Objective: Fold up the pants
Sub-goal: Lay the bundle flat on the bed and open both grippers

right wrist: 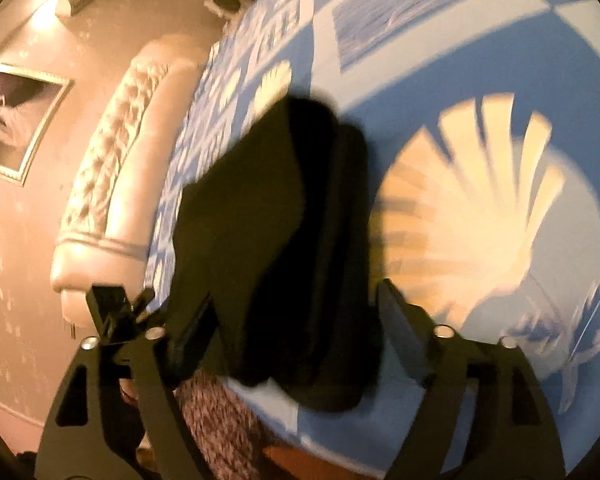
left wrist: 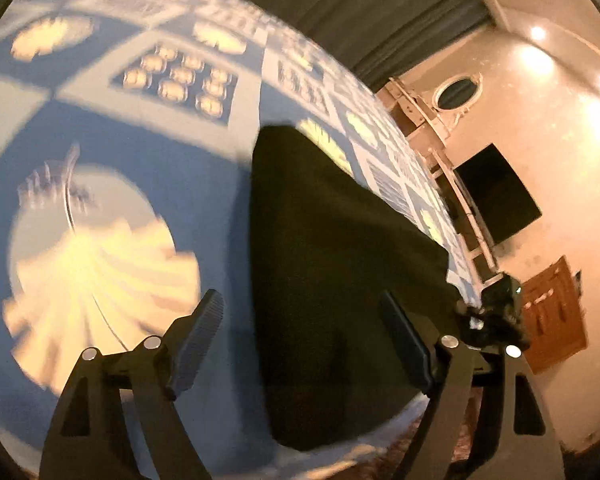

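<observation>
Both claws [left wrist: 302, 344] [right wrist: 296, 332] wide apart (empty) above pants [left wrist: 332, 280].

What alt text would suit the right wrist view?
Dark pants lie folded on a blue bedspread with cream shell prints, seen between the open right gripper. A tufted headboard stands at left.

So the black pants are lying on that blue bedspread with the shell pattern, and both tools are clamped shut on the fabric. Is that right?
Not quite. The pants do lie on the blue shell-patterned bedspread, but neither tool is clamped shut. The left wrist view shows the left tool open with nothing between its fingers, and the right wrist view shows the right tool open too.
</observation>
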`<move>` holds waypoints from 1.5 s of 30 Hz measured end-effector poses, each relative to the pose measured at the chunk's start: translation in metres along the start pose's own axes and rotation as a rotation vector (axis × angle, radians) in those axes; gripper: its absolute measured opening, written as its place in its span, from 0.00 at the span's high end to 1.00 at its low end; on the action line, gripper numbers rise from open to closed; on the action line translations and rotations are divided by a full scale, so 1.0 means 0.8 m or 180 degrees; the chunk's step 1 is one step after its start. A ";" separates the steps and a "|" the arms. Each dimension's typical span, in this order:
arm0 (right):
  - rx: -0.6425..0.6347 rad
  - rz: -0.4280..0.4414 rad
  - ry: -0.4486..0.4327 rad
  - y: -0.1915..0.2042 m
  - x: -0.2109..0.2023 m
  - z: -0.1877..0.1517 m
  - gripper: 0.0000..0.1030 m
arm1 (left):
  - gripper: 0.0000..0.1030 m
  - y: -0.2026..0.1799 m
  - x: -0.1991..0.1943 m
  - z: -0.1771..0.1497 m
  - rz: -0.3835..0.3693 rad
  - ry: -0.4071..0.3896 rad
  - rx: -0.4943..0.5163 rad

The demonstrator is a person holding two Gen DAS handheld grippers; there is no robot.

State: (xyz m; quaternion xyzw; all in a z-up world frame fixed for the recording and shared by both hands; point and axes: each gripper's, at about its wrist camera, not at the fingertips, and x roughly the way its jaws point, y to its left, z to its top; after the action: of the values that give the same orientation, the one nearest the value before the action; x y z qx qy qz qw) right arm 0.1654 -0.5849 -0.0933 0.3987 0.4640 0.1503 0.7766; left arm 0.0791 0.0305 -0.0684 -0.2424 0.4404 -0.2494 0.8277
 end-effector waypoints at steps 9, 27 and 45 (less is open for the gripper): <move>0.0602 0.0524 -0.0226 -0.033 0.030 0.069 0.16 | 0.23 0.005 0.098 0.077 -0.0094 0.0220 0.0042; 0.0282 0.0169 -0.0247 -0.008 0.096 0.149 0.54 | 0.49 0.017 0.167 0.157 0.0182 0.0336 0.0320; -0.1105 -0.1672 -0.1089 0.153 0.002 -0.096 0.17 | 0.17 -0.121 -0.007 -0.076 0.1905 -0.0284 0.0993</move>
State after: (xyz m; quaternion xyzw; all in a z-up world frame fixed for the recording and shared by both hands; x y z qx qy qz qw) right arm 0.1186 -0.4690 -0.0207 0.1474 0.3814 -0.0469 0.9114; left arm 0.0055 -0.0502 -0.0349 0.0164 0.4119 -0.0489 0.9098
